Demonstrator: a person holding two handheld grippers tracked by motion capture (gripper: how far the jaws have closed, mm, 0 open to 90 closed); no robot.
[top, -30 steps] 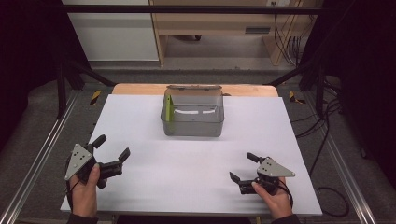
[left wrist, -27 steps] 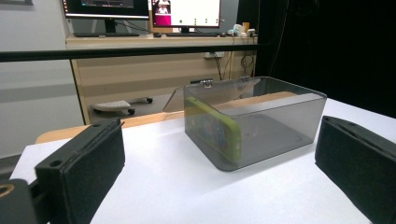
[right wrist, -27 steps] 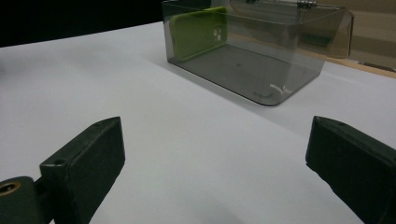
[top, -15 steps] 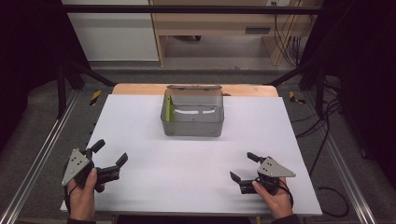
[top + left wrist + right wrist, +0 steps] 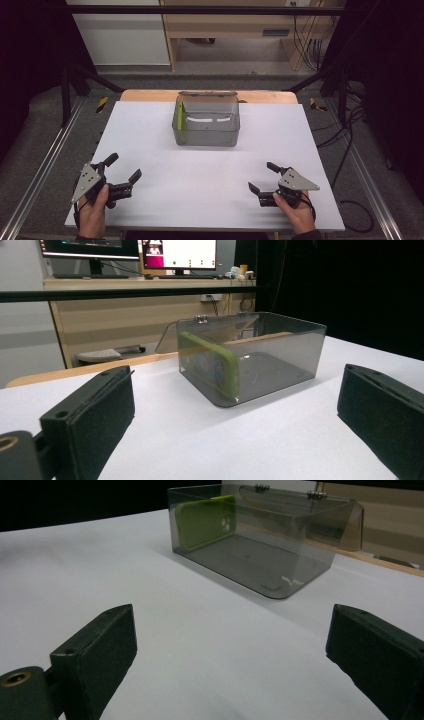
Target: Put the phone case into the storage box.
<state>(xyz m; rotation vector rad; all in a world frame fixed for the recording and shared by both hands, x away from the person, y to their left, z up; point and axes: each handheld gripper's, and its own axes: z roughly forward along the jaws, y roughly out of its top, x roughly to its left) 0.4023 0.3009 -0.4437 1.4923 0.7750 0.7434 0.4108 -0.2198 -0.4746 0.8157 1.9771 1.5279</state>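
A smoky clear plastic box with its hinged lid swung back stands at the far middle of the white table. Inside it a lime-green phone case leans upright against the left wall; the same case shows through the box in both gripper views. My left gripper rests near the front left edge, open and empty. My right gripper sits near the front right edge, open too, with nothing between its jaws. Both point toward the box from well short of it.
A wooden board edge runs behind the white table. Metal frame rails flank the table on both sides. Cables lie on the floor at the right. A desk with monitors stands beyond.
My left gripper has drifted back toward the front edge and slightly left. The right gripper has hardly moved.
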